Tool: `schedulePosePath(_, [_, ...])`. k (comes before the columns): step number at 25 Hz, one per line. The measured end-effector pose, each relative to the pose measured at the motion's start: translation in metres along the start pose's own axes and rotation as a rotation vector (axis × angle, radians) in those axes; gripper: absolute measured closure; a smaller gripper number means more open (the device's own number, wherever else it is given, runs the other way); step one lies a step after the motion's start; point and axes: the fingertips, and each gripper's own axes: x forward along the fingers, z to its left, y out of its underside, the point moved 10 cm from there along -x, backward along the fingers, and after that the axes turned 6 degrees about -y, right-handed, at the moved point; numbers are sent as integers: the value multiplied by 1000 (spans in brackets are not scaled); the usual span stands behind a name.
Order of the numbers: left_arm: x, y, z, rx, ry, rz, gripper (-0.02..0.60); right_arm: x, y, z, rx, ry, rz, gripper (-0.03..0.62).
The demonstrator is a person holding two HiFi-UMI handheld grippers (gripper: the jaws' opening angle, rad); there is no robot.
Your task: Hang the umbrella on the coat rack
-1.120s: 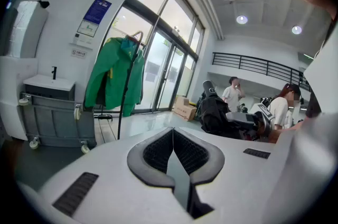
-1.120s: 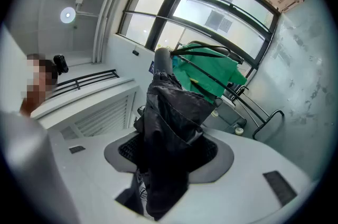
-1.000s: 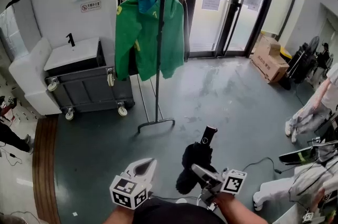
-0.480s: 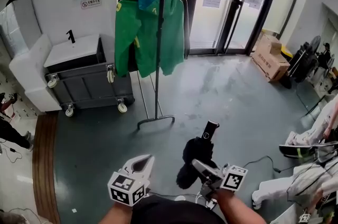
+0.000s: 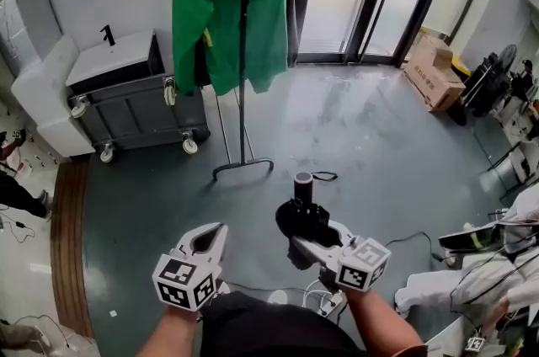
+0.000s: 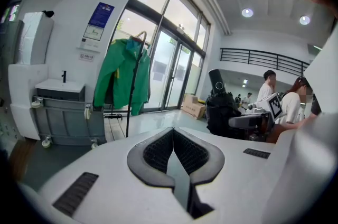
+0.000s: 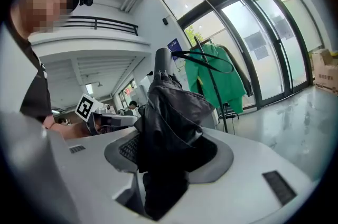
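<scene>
Head view: umbrella (image 5: 301, 219) now upright, rack (image 5: 242, 52) nearer.

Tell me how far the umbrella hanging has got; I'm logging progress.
Done: the right gripper is shut on the folded black umbrella. In hand: it holds it upright, well short of the coat rack. Left: reaching the rack and hanging it. The left gripper is shut and empty.

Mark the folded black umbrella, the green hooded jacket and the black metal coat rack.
folded black umbrella (image 5: 298, 219), head view, bunched canopy
green hooded jacket (image 5: 206, 27), head view, left panel
black metal coat rack (image 5: 243, 128), head view, lower pole
</scene>
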Motion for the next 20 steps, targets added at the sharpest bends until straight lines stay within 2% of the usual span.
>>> schedulePosePath(5, [16, 8, -19, 4, -34, 16, 566, -9, 7, -25, -5, 6, 18, 382])
schedulePosePath(10, [19, 14, -45, 20, -14, 62, 566, -22, 11, -36, 10, 32, 27, 382])
schedulePosePath(12, [23, 10, -41, 33, -26, 63, 566, -20, 8, -43, 5, 37, 25, 382])
schedulePosePath(15, [36, 5, -25, 4, -40, 66, 566, -8, 3, -54, 4, 45, 29, 382])
schedulePosePath(20, [69, -14, 3, 5, -16, 40, 566, 18, -15, -76, -15, 55, 39, 382])
